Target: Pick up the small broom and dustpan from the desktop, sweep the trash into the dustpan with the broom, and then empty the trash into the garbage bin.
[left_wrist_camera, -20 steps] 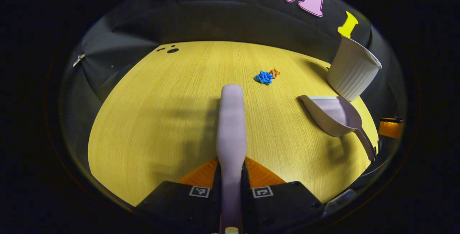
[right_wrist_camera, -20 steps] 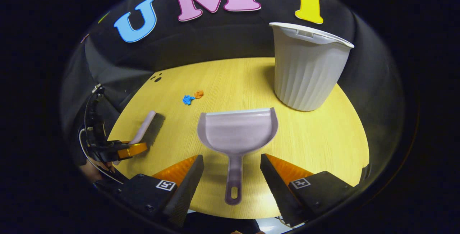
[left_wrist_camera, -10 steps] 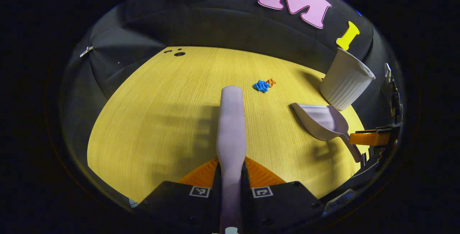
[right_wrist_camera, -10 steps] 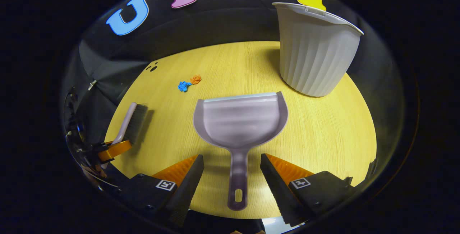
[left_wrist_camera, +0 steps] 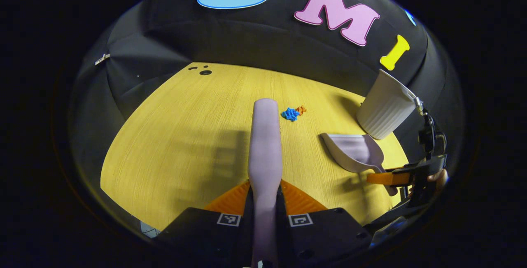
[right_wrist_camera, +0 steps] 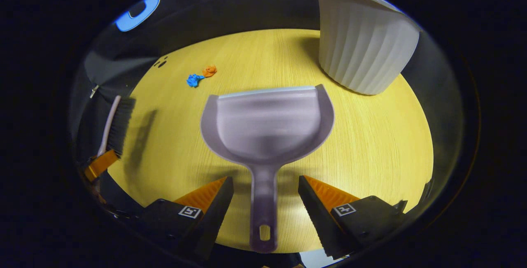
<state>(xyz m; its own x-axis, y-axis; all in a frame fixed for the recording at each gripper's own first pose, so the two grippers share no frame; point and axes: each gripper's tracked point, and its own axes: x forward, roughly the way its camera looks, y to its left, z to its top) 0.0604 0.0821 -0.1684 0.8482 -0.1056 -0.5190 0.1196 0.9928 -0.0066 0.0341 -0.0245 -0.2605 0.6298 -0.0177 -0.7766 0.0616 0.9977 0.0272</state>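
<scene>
With the left gripper (left_wrist_camera: 264, 192) clamped on the pale lilac plastic broom (left_wrist_camera: 265, 144), the right gripper (right_wrist_camera: 265, 192) gapes astride the matching lilac dustpan's handle (right_wrist_camera: 263, 206) near the yellow wooden desktop's (right_wrist_camera: 370, 144) front edge, and needs only to close.

We see a staged recording booth rather than a lived-in room. A black cloth wall (left_wrist_camera: 263, 41) hangs in folds behind and round a yellow wood-grain worktop (left_wrist_camera: 173, 136) with a rounded edge, lit from above so that objects cast soft shadows. On the worktop stand only a few household props: a white ribbed garbage bin (right_wrist_camera: 362, 45) at the far right, a pale dustpan (right_wrist_camera: 267, 124), a small broom (right_wrist_camera: 117, 126) and two crumpled scraps, blue (right_wrist_camera: 192, 80) and orange (right_wrist_camera: 209, 71).
</scene>
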